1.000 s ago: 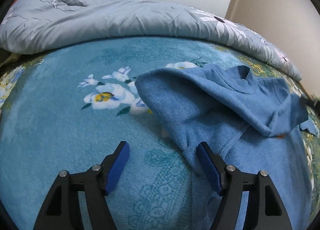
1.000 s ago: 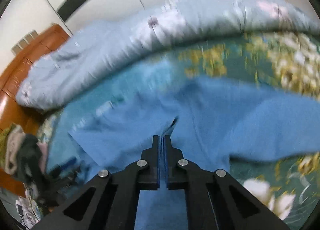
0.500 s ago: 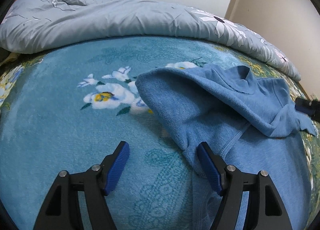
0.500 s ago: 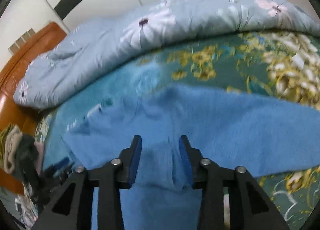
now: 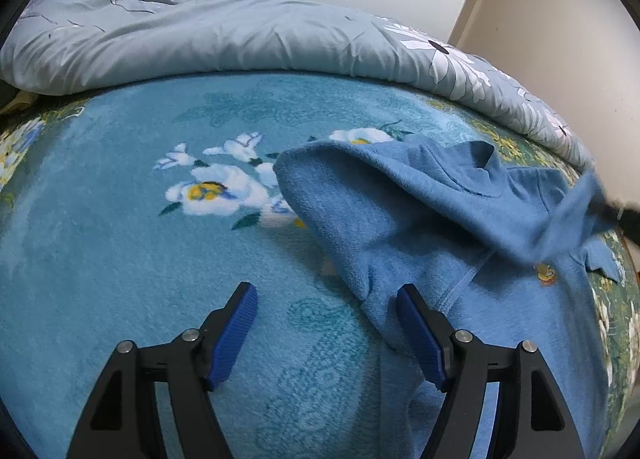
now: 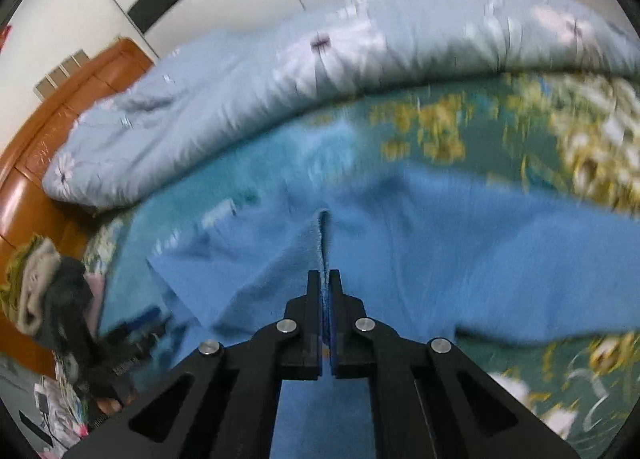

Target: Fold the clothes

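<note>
My right gripper [image 6: 325, 277] shut again after brief opening half second back, jaws now pinched on fold of blue garment [image 6: 420, 251]. In left wrist view, garment's right flap [image 5: 568, 219] lifted and blurred, pulled toward right edge, small yellow print [image 5: 545, 272] uncovered beneath.

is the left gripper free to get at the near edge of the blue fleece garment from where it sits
Probably yes: the left gripper is open and empty, the blue fleece garment already lies beside its right finger, and only bare floral blanket lies between.
</note>
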`<state>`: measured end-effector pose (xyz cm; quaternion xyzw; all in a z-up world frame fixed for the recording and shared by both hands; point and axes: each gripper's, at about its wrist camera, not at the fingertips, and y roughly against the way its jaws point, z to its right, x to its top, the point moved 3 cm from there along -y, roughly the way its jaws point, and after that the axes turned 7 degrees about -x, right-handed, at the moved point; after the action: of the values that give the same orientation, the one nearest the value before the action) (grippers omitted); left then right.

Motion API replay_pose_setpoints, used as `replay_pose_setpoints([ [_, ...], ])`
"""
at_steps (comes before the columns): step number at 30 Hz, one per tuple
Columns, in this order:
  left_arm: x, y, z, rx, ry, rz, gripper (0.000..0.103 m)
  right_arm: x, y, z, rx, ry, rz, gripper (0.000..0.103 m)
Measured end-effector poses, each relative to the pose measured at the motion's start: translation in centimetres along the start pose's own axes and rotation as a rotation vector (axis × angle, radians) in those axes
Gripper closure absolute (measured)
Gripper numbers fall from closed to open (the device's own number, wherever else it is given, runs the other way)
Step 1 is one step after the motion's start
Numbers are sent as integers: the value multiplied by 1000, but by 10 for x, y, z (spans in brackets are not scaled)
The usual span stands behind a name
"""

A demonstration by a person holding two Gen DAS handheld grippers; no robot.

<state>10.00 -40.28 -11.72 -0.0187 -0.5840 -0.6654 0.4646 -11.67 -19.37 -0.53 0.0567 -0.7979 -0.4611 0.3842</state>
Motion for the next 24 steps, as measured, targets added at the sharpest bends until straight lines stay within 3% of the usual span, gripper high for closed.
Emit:
replay_pose_setpoints([
  [5, -2, 0, 1, 3, -6, -1, 26, 37, 7, 18, -74, -47, 54, 101],
  [9, -2, 0, 0, -2, -4, -1, 25, 32, -24, 40, -174, -84, -12, 101],
  [13, -2, 1, 1, -7, -4, -3, 25, 19, -49, 61, -208, -144, -63, 100],
  [16, 0, 2, 2, -23, 2, -4, 25, 18, -48, 68, -185, -175, -51, 100],
  [18, 2, 5, 3, -55, 13, -3, 25, 21, -33, 70, -177, -175, -18, 95],
  [20, 3, 8, 4, -82, 22, 5, 25, 24, -14, 75, -171, -176, 20, 75],
  [21, 4, 10, 6, -93, 24, 15, 25, 23, -1, 83, -170, -187, 44, 71],
  [24, 7, 19, 9, -105, 19, 60, 25, 15, 35, 121, -204, -272, 108, 68],
])
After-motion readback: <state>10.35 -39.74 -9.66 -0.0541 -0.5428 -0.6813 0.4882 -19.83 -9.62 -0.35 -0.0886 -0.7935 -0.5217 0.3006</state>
